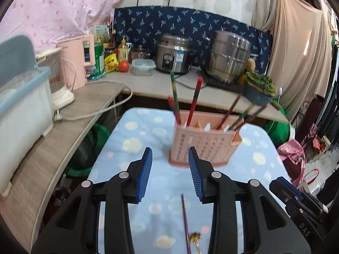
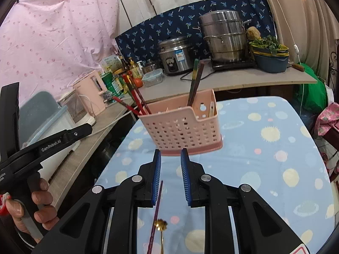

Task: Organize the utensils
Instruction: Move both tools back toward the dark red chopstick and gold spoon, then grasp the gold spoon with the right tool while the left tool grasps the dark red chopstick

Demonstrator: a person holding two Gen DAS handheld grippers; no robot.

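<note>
Spreading under everything, the counter (image 2: 275, 148) in its blue dotted cloth. Standing toward its far middle, the pink slotted holder (image 2: 182, 127) — already carrying several red and dark chopsticks (image 1: 196, 99) upright or leaning in its compartments, so sorting looking mostly done. Hovering low in front of the holder, the left gripper (image 1: 170, 173) with fingers (image 1: 145, 171) spread wide and gripping nothing; likewise the right gripper (image 2: 170, 177), fingers (image 2: 157, 175) parted to a medium gap, also empty. Lying loose on the cloth just below both, 1 purple chopstick (image 2: 156, 209) and, touching or just beside it, 1 small gold spoon (image 2: 162, 226). Remaining, by the look of it: lifting these 2 pieces into the holder.
</note>
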